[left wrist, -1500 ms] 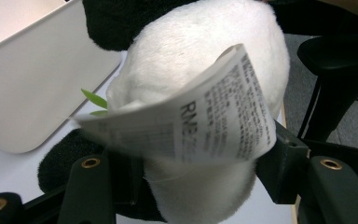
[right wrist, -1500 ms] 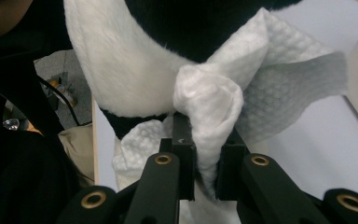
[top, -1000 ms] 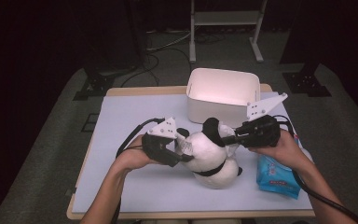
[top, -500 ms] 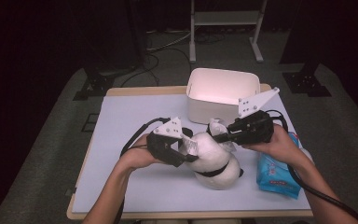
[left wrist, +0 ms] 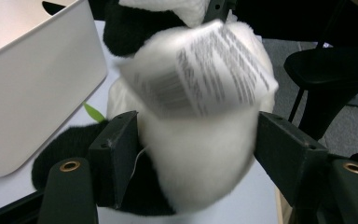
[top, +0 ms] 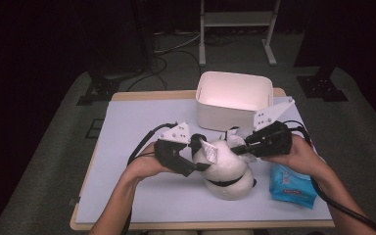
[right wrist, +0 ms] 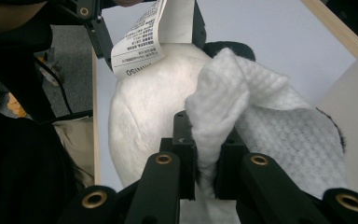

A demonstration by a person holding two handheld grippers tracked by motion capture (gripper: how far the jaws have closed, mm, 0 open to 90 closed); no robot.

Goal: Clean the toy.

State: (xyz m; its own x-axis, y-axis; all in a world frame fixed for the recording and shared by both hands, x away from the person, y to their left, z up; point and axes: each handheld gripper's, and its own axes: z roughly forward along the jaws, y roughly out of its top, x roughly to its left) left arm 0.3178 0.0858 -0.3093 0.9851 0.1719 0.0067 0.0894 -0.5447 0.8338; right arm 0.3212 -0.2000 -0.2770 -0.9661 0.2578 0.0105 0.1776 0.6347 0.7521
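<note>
A light grey table [top: 142, 196] carries everything. Toward its far edge stands a white bin [top: 231, 100], open at the top; it sits just behind the work. Near the right front corner lies a blue wipes pack [top: 290, 185], just beside the toy and under the right forearm.

The panda plush [top: 225, 169] lies in the middle of the table, in front of the bin, white body with black limbs. Its long axis runs roughly from the bin toward the front edge, the rounder end nearest the person; which end is the head I cannot tell. A printed label [left wrist: 205, 74] juts from its upper side.

The left gripper [top: 191, 159] reaches in from the left; its jaws have just been opening and now stand apart on either side of the plush's white body, barely touching it. The right gripper [top: 240, 147] comes from the right, jaws clamped on a white wipe [right wrist: 223, 102] laid over the plush.
</note>
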